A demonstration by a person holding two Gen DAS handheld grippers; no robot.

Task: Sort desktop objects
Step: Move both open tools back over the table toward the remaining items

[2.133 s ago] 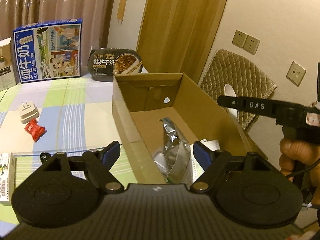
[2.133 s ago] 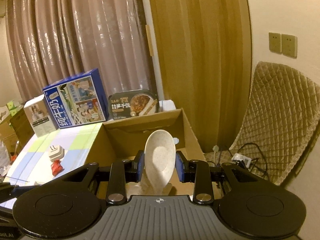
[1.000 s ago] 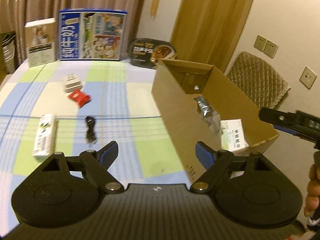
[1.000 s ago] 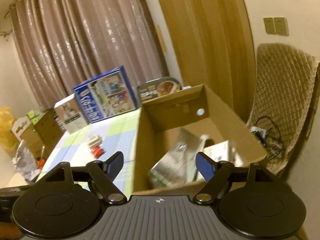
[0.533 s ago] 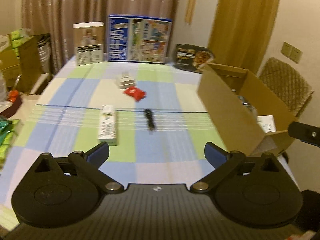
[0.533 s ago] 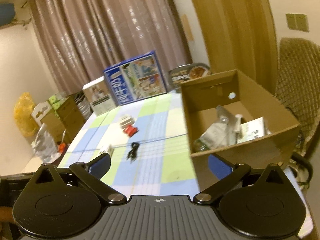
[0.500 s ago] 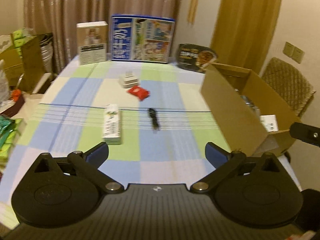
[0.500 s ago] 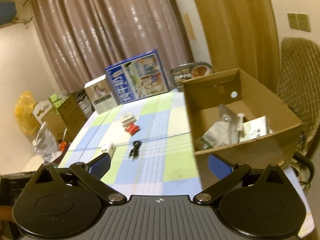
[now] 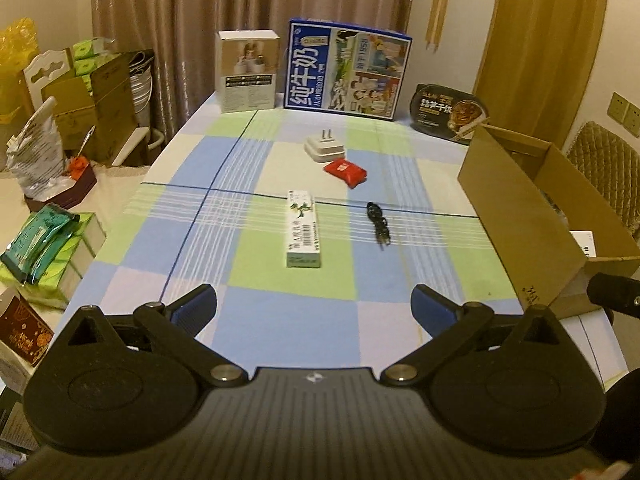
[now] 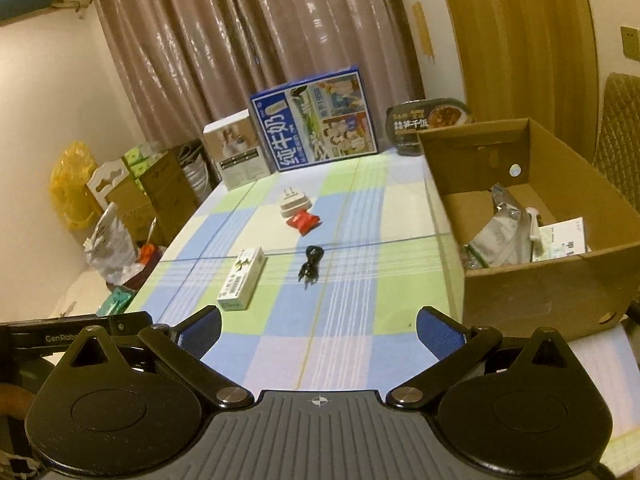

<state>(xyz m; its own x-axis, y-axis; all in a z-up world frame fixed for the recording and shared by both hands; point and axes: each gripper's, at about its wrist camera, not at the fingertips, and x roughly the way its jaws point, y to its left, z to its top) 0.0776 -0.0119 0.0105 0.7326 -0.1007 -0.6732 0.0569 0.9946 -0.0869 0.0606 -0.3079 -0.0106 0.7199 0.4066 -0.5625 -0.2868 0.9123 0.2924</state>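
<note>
1. Both tools idle: left gripper (image 9: 314, 306) and right gripper (image 10: 318, 326) have jaws spread wide, nothing between them, both hovering over the near edge of the table (image 9: 280, 320).
2. Landmark = cardboard box (image 10: 536, 280), at the table's right edge. Loose items all lie left of it:
   - black cable (image 9: 378, 222), nearest the box
   - red packet (image 9: 346, 172), further left and toward the far end
   - white plug adapter (image 9: 325, 147), touching or just behind the red packet; can't tell which
   - long white-green carton (image 9: 303, 233), left of the cable, well apart from the box
3. Risks, my guess:
   - Cable is thin and limp, so pads may close on only one loop and the rest dangles, snags the box wall or slips out.
   - Red packet looks slick and sits close to the adapter; a wide grab could nudge or take both.
   - Carton taken at one end could tip out of the jaws.
   - Box hangs near the table edge; a knock from the right gripper might shove it off.
4. Count: grippers 2; box 1; loose items 4 (cable 1, packet 1, adapter 1, carton 1). In the box: foil bag (image 10: 500, 232) 1, white booklet (image 10: 564, 240) 1; more may be hidden.
</note>
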